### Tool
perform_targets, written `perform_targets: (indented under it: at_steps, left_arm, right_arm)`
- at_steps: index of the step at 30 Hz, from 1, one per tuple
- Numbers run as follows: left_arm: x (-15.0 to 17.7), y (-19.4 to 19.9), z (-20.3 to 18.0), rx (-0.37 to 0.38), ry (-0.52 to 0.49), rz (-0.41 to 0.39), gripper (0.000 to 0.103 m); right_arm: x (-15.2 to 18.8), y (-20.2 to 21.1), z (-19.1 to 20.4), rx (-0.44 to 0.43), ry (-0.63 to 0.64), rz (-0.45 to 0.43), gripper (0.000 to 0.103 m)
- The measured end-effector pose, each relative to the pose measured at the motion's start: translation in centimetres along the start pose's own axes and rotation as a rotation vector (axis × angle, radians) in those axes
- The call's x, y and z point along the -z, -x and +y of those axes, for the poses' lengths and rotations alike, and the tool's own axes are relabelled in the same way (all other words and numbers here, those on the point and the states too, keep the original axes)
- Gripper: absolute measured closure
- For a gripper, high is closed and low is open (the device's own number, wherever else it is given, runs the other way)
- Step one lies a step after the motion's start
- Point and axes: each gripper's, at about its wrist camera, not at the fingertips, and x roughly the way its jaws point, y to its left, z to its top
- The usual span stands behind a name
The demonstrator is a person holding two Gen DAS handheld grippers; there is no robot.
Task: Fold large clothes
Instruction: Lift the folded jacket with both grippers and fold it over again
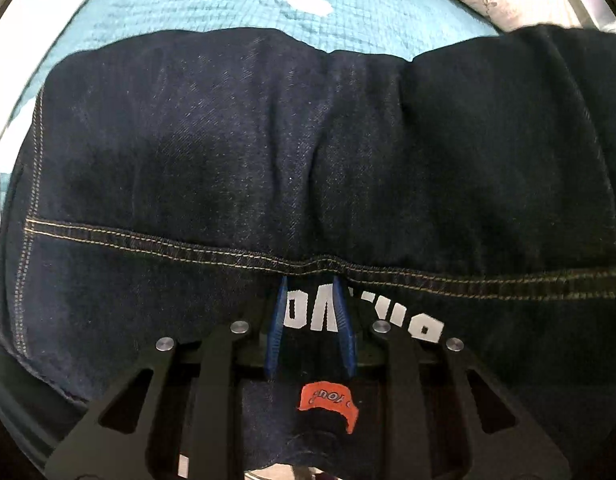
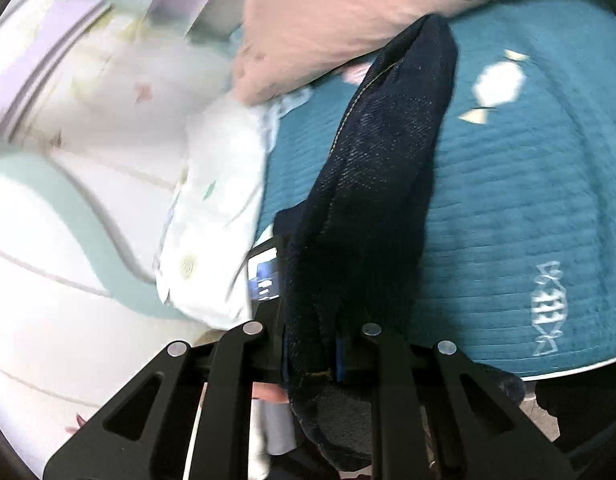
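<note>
Dark blue jeans (image 1: 267, 152) with tan stitching fill the left wrist view, spread over a teal quilted bedspread (image 1: 211, 4). My left gripper (image 1: 312, 284) is shut on the jeans at the stitched waistband, its blue pads (image 1: 277, 320) pinching the fabric beside a white-lettered label and an orange tag (image 1: 328, 400). In the right wrist view my right gripper (image 2: 312, 344) is shut on a bunched fold of the jeans (image 2: 380, 184), which stretches away over the bedspread (image 2: 528, 200).
A pink pillow (image 2: 328, 20) lies at the far end of the bed. White bedding with pastel patterns (image 2: 211, 220) and a white and mint quilt (image 2: 67, 240) lie to the left. A white edge runs along the bedspread on the left (image 1: 11, 80).
</note>
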Motion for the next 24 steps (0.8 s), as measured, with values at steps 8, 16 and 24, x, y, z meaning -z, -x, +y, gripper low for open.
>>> perform_targets:
  at_steps: [8, 16, 24]
  left_arm:
    - [1.0, 2.0, 4.9, 0.129, 0.095, 0.003, 0.089]
    - [4.8, 9.3, 13.5, 0.078, 0.125, -0.125, 0.089]
    - [8.8, 13.9, 20.2, 0.043, 0.219, -0.184, 0.089]
  right_arm:
    - [0.0, -6.6, 6.7, 0.066, 0.060, 0.110, 0.088]
    - [1.4, -13.2, 10.5, 0.145, 0.088, 0.238, 0.084]
    - [2.7, -25.4, 13.3, 0.274, 0.135, 0.406, 0.082]
